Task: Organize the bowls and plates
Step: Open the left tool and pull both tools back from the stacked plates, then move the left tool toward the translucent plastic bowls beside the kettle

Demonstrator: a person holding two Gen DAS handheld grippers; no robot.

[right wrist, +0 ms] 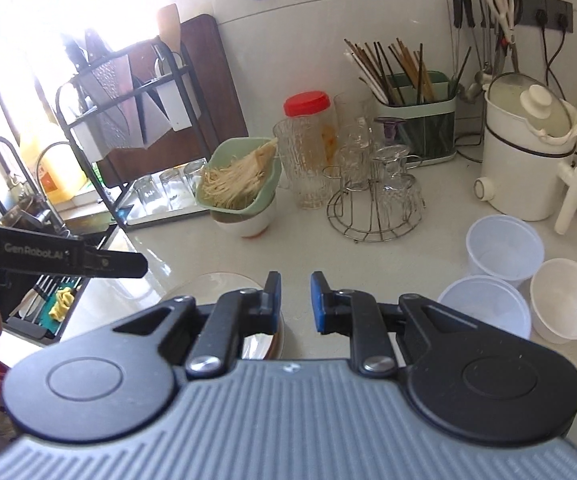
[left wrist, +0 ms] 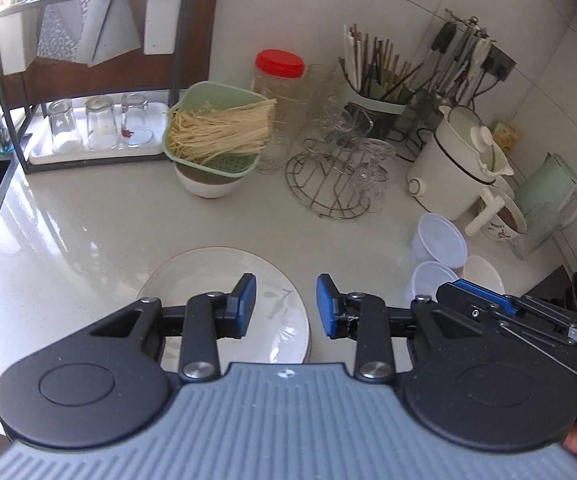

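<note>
- Left wrist view: the left gripper hangs over the pale speckled countertop, blue pads parted with nothing between them, so it is released and empty.
- Right under its left finger lies the round white plate with a grey leaf print, flat on the counter.
- Off to the right, two translucent plastic tubs and a small white bowl huddle together, just beside the right gripper's black body.
- Behind, a green strainer of pale noodles sits on a white bowl.
- Right wrist view: the right gripper shows a narrower gap, empty too, grasping nothing.
- The plate's rim peeks out by its left finger; the tubs and white bowl wait at right.
</note>
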